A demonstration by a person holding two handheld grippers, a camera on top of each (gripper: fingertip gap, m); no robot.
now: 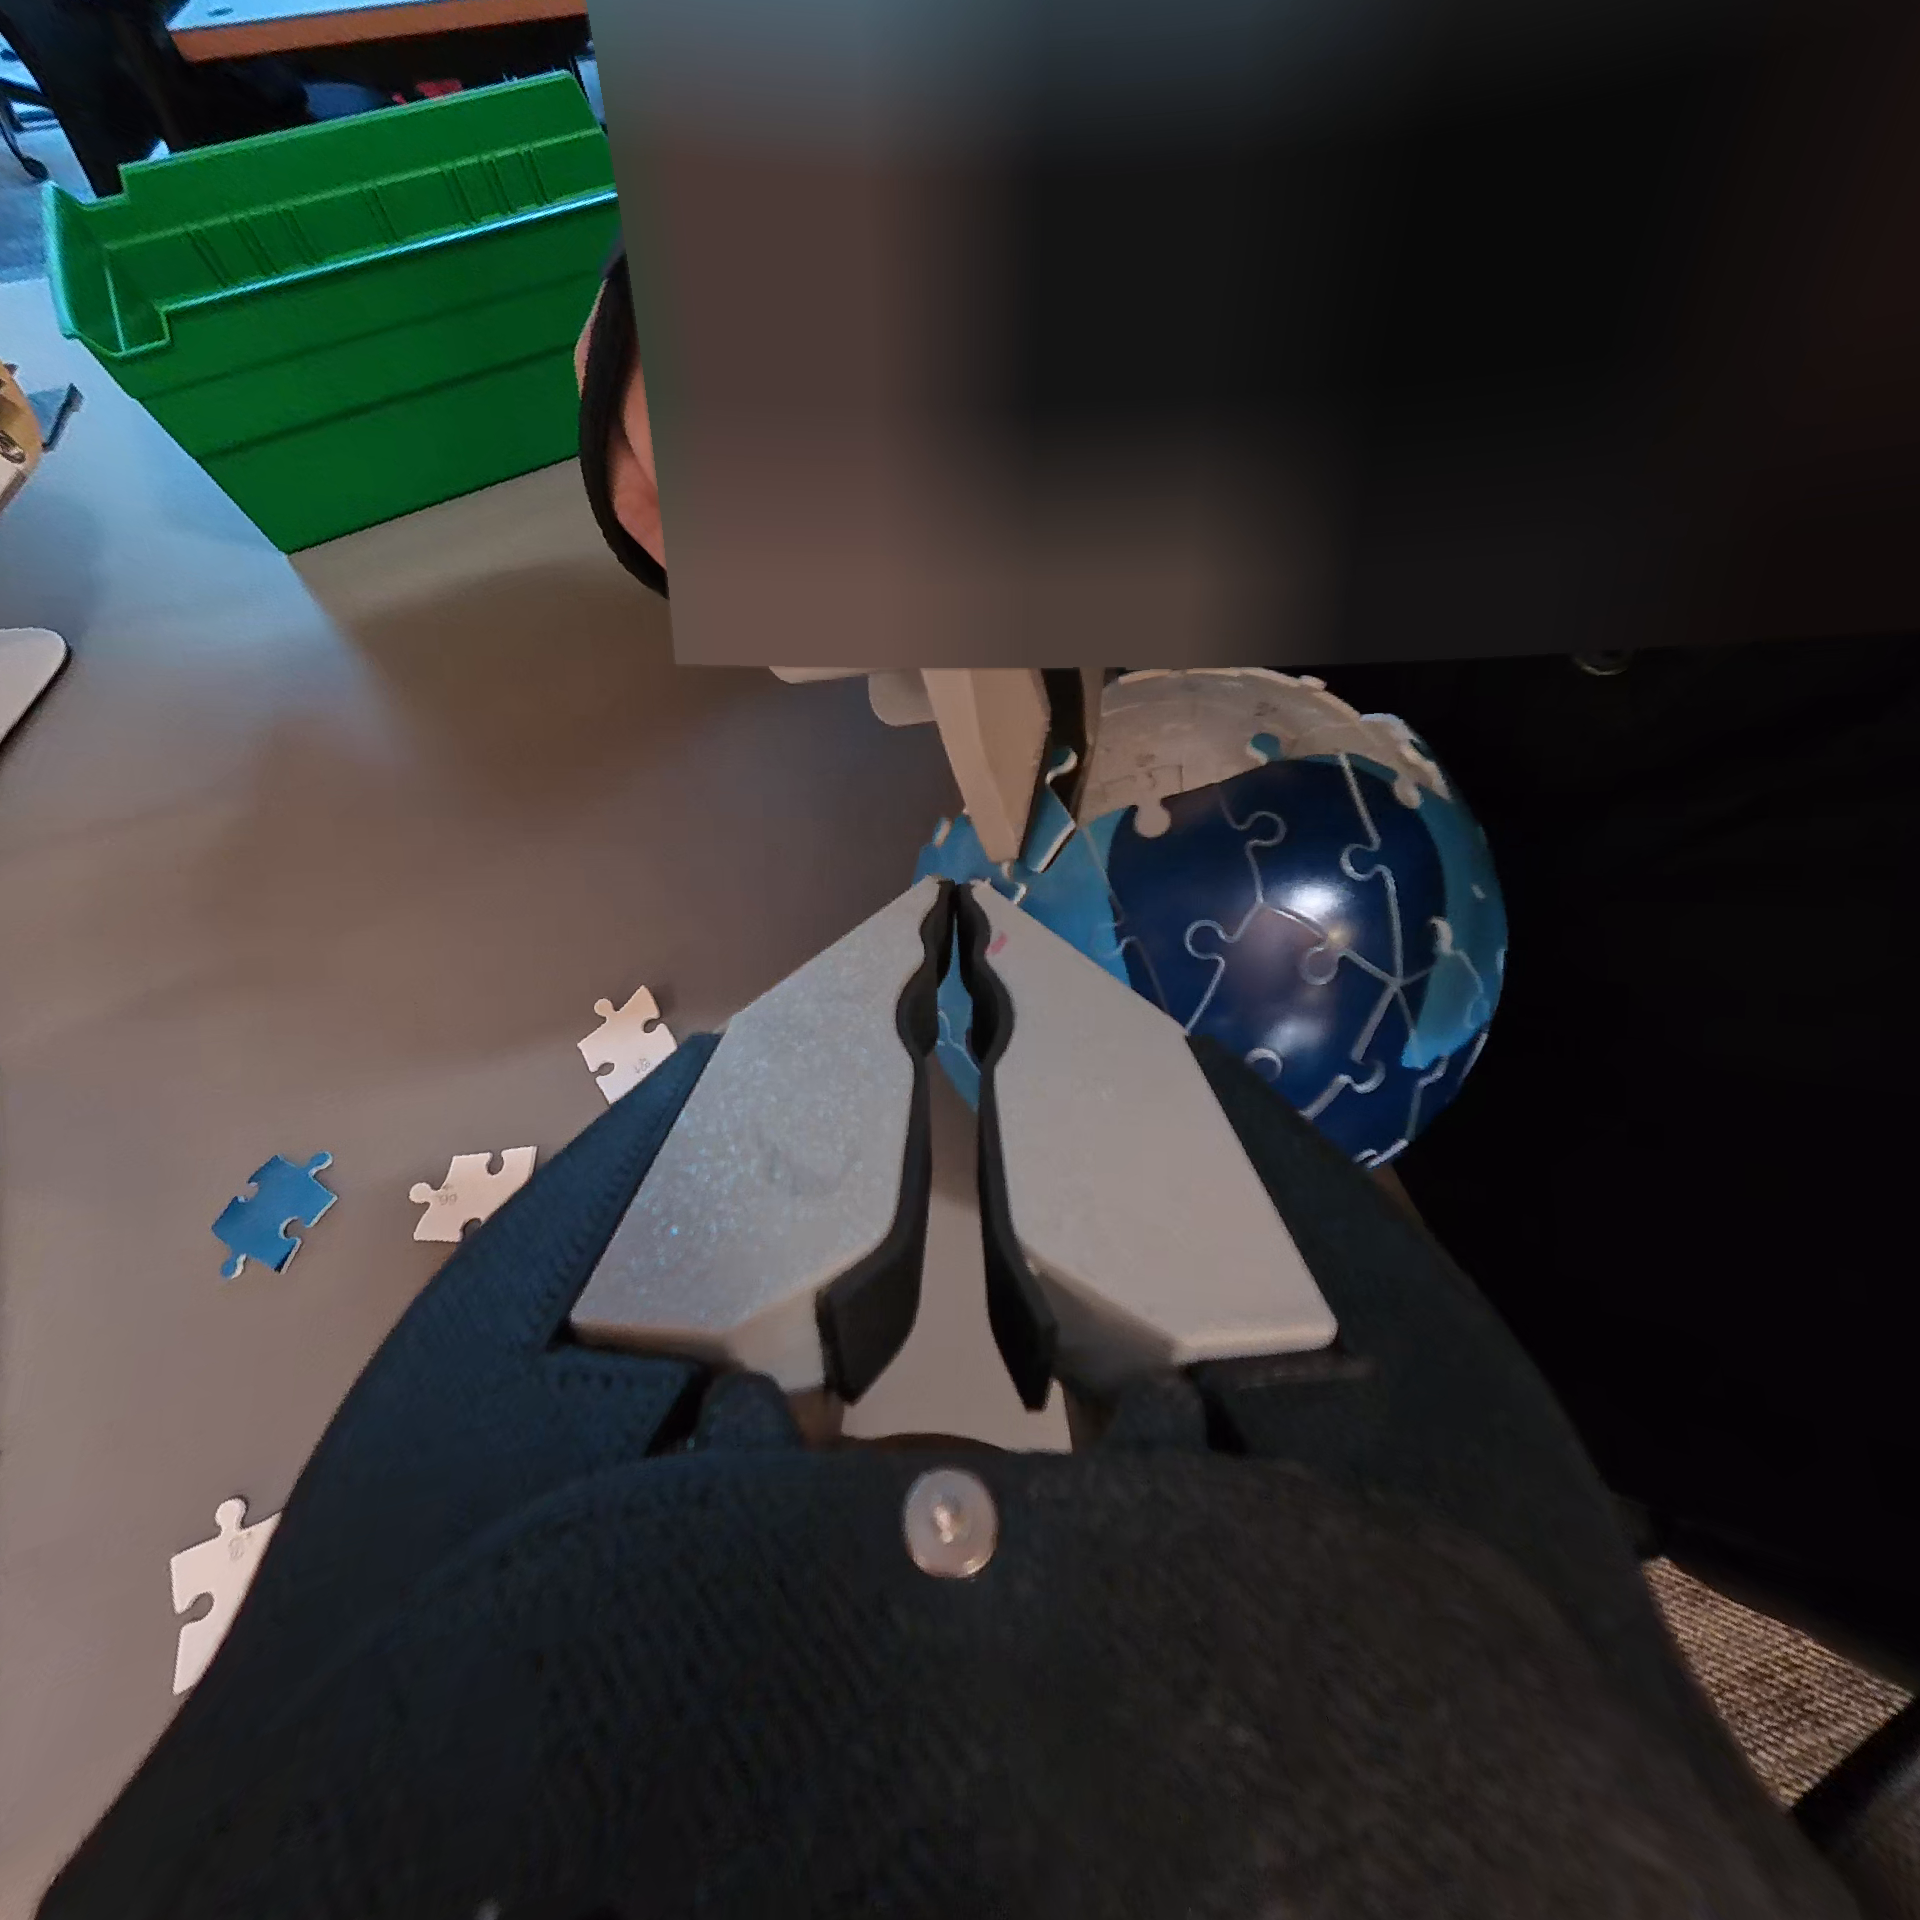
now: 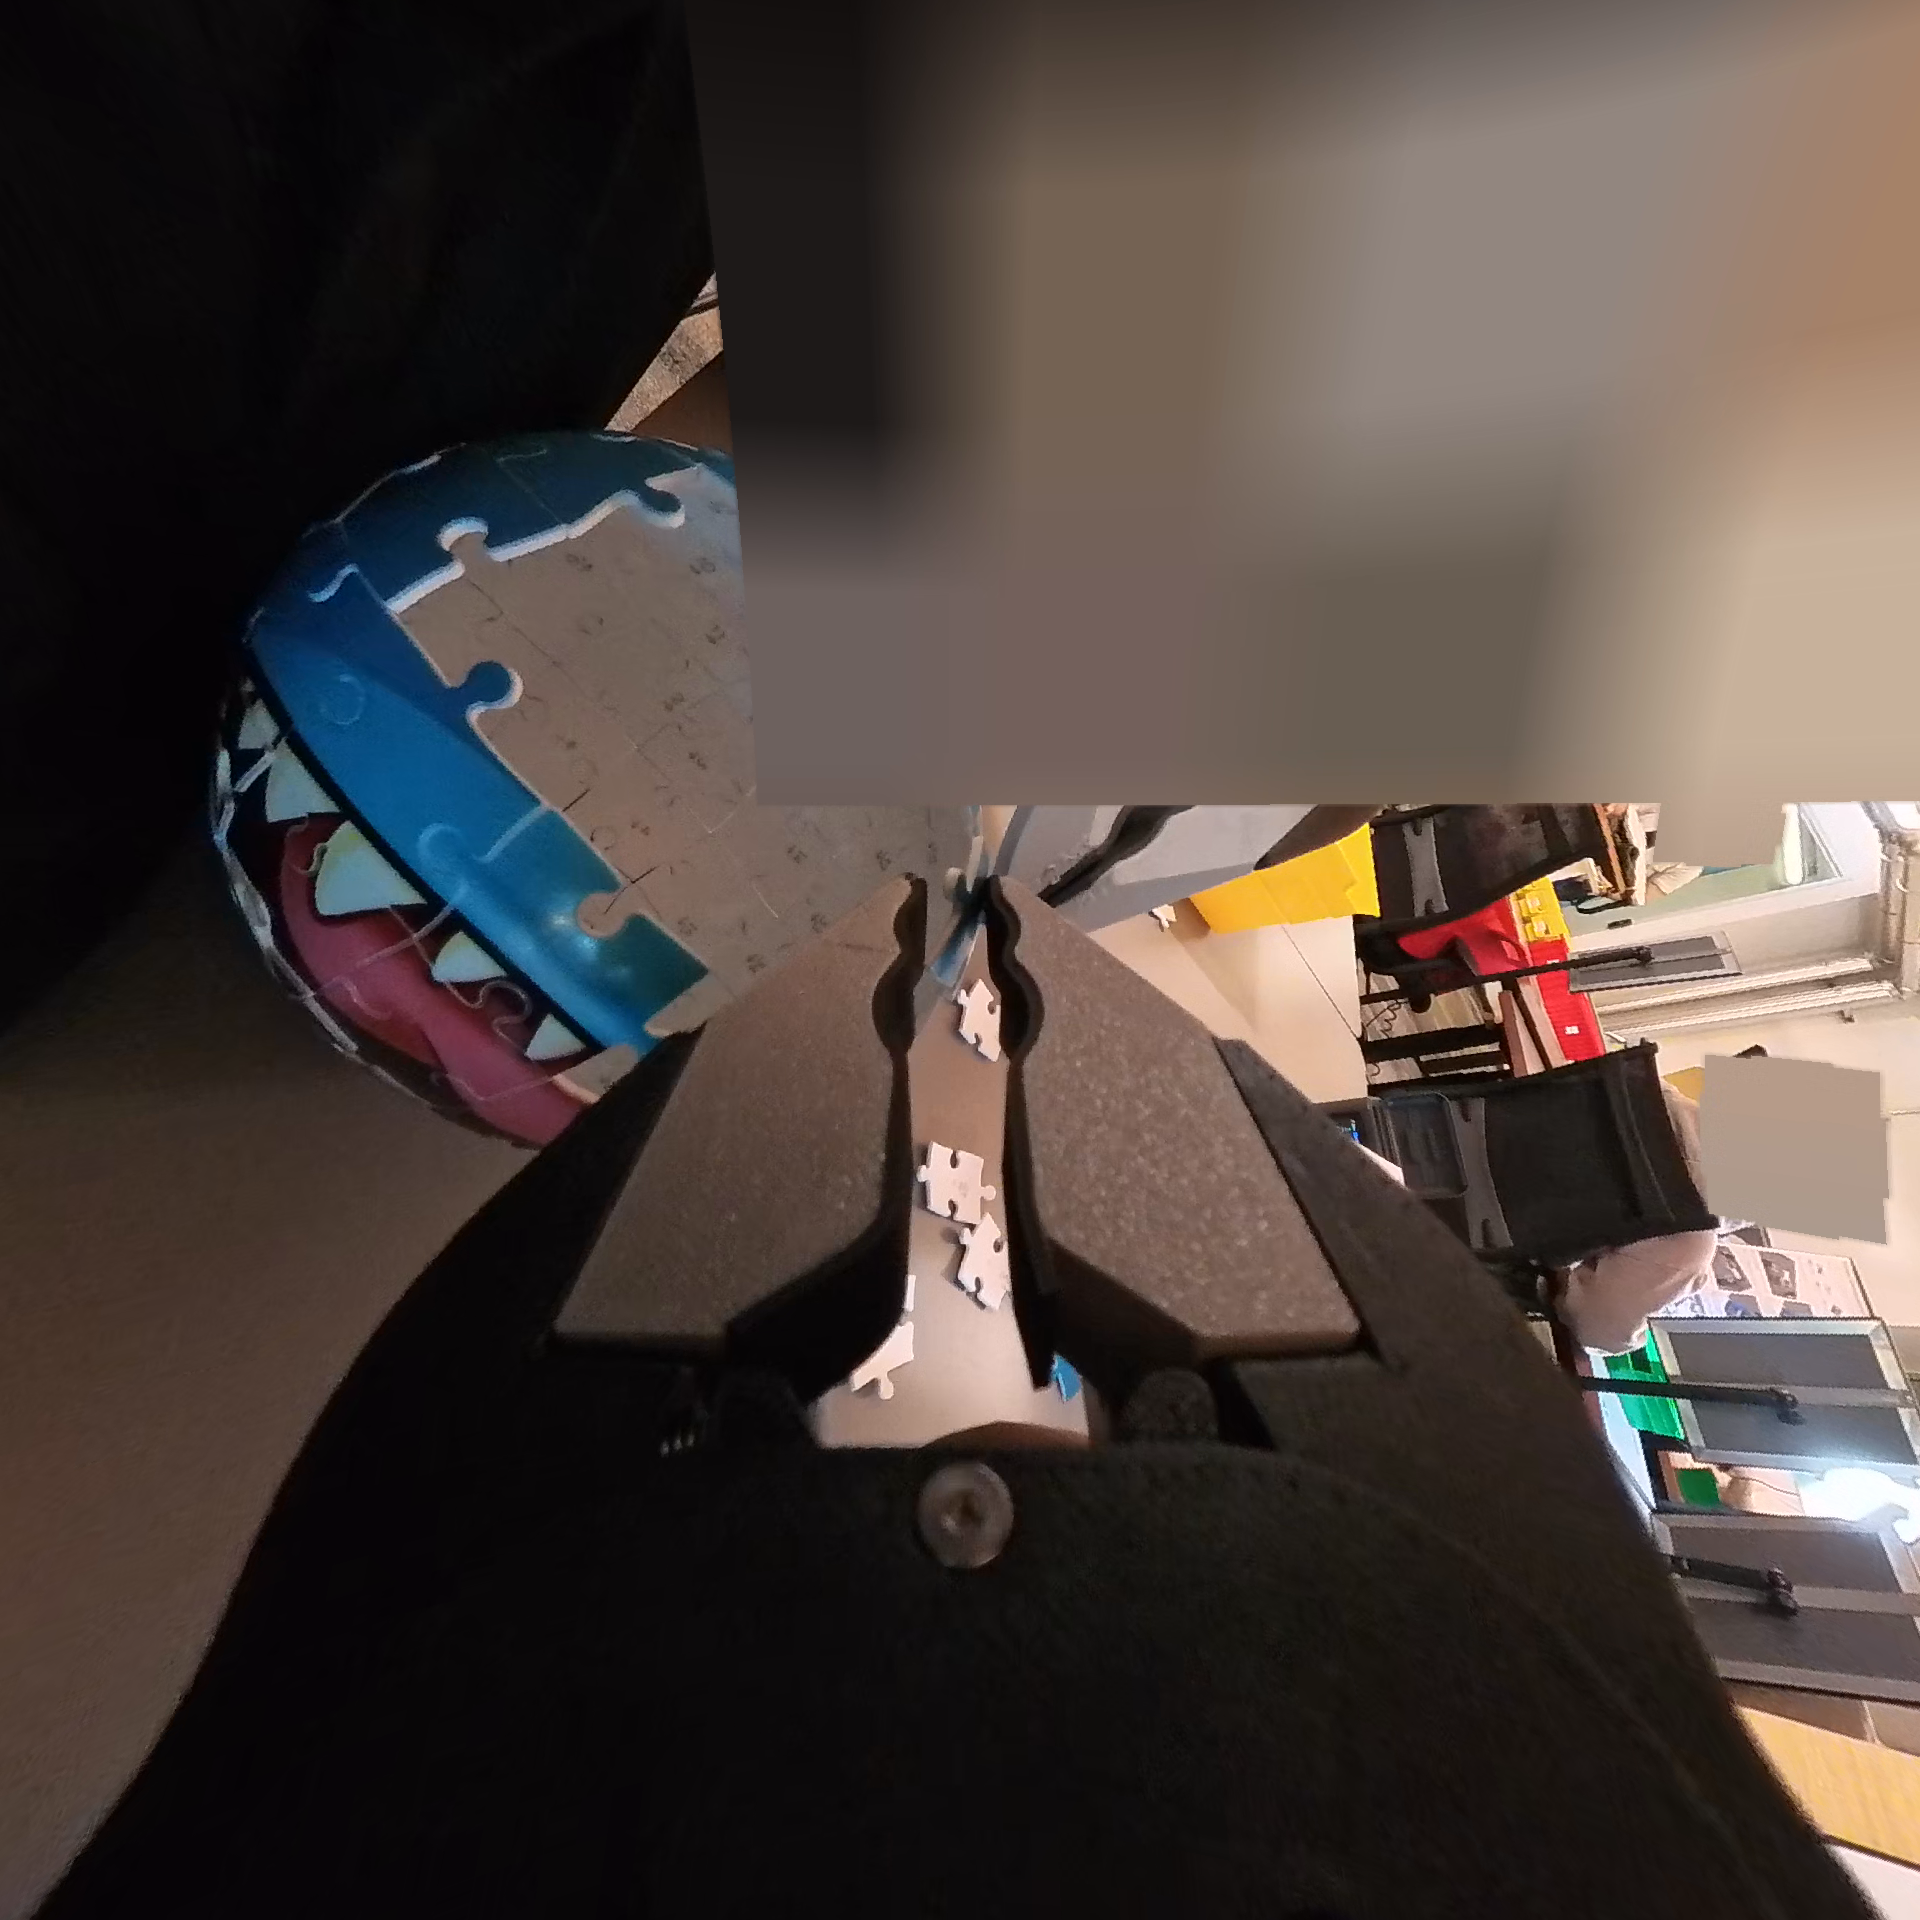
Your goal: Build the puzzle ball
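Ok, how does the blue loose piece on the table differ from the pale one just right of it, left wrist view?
The blue piece shows a blue face; the pale piece shows an off-white face with a small marking. The blue piece lies farther from the left gripper; the pale piece lies close beside its black body. Both lie flat and loose on the table.

Dim indoor light, both views. Glare spot on puzzle ball (image 1: pixel 1320 935). Right gripper (image 2: pixel 951 894) body nearly black in shadow. Counter (image 1: pixel 312 831) softly lit. Wide-angle bending at edges; background slightly blurred.
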